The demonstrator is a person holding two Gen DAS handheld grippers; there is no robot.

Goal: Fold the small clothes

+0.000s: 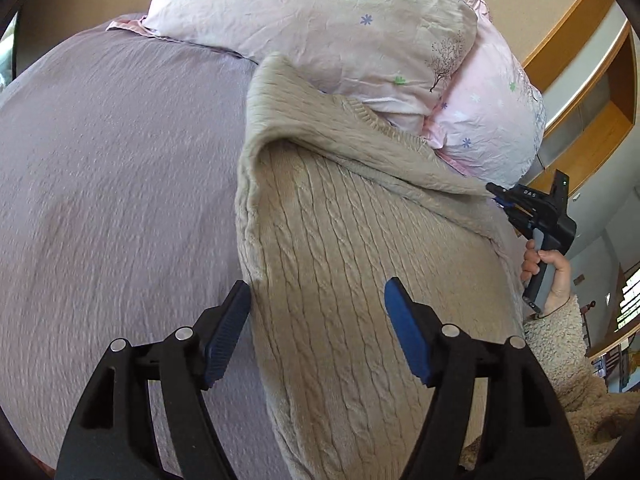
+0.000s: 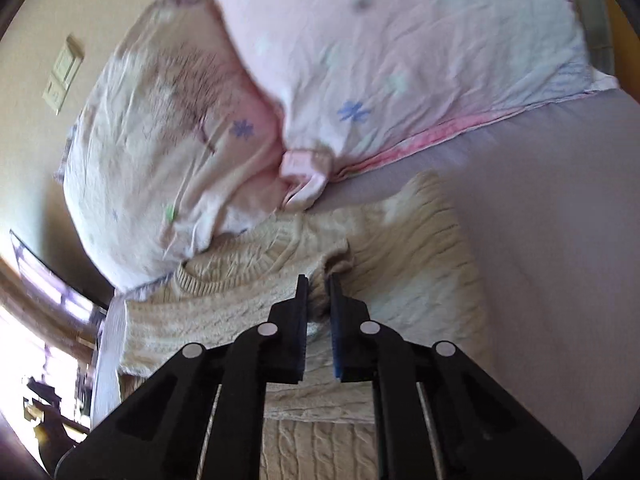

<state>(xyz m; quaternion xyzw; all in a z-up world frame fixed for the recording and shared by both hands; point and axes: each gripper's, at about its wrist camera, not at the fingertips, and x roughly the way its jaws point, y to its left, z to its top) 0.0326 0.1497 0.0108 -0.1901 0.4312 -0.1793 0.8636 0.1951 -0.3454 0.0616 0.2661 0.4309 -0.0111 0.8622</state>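
Pinching a raised fold of the beige knit sweater [image 2: 416, 264] below the pillows [image 2: 360, 60], the right gripper [image 2: 319, 304] shapes a fold while the left gripper [image 1: 316, 312] hovers spread apart.

The left gripper [image 1: 318, 300] has its two blue-padded fingers [image 1: 404, 328] spread wide apart, with nothing between them, and is angled downward. The right gripper [image 2: 319, 292] has its fingers drawn nearly together, pinching a bunched fold of knit fabric between the pads. In the left wrist view the right gripper [image 1: 496, 192] appears at the far right edge, its grey handle wrapped by the person's right hand [image 1: 550, 272], whose wrist wears a fuzzy cream sleeve.
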